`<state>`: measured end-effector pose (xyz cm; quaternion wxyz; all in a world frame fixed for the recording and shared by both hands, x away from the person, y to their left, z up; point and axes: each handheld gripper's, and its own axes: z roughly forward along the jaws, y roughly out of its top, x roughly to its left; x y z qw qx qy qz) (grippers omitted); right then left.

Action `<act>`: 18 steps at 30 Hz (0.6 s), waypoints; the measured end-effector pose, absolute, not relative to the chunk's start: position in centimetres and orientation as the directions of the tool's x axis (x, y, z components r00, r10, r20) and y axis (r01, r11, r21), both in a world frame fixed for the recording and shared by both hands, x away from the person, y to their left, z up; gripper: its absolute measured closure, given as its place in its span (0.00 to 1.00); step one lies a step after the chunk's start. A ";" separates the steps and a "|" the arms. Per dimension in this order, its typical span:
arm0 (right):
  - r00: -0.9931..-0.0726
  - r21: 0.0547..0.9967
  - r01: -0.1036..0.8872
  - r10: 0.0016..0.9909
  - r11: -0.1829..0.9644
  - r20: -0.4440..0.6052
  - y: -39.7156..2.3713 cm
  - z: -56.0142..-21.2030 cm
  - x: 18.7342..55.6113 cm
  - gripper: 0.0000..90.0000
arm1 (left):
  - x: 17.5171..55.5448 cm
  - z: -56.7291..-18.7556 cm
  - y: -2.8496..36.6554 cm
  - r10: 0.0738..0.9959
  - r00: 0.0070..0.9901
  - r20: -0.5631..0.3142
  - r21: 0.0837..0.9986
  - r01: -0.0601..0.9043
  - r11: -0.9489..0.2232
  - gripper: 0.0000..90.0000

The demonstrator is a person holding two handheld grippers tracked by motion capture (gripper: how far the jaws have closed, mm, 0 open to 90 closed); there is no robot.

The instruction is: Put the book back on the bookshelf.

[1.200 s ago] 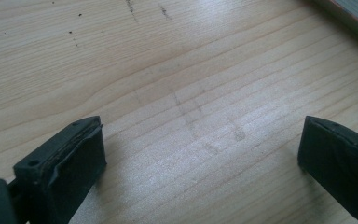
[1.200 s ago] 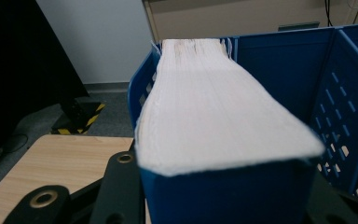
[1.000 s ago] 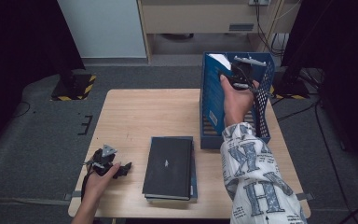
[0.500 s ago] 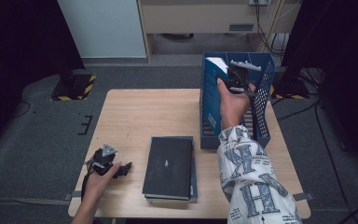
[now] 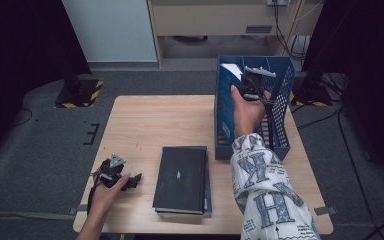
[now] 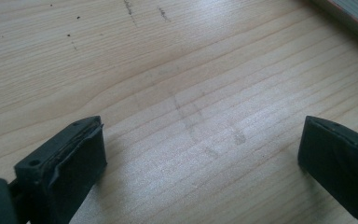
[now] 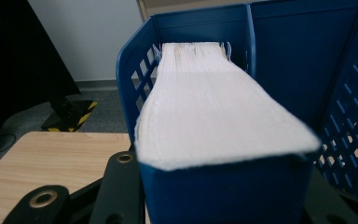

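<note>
The right gripper (image 5: 252, 85) clamps a thick blue book (image 7: 223, 121) inside the blue file rack (image 5: 280, 142) at the table's far right corner; heavy, stiff, best held across its covers. The left gripper (image 6: 200, 172) gapes wide, empty.

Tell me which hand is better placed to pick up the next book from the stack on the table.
Left: its left gripper rests open beside the stack of books, while the right gripper holds a book in the blue rack.

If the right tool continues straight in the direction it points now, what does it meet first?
Probably the back wall of the blue file basket: the right tool holds a blue book aimed into the left compartment, though depth is unclear.
</note>
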<state>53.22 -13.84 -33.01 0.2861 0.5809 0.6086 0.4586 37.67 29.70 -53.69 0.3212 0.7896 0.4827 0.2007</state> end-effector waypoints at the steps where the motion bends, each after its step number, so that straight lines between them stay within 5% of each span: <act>1: -0.163 0.891 0.444 0.970 -0.093 0.182 -13.8 -33.1 53.3 0.67 | 37.7 -53.7 29.7 0.891 0.454 0.007 0.701 0.633 -0.328 0.00; 18: -0.167 0.886 0.458 0.971 -0.077 0.171 -13.6 -34.4 53.2 0.67 | 37.8 -53.7 29.7 0.890 0.455 0.005 0.702 0.633 -0.328 0.00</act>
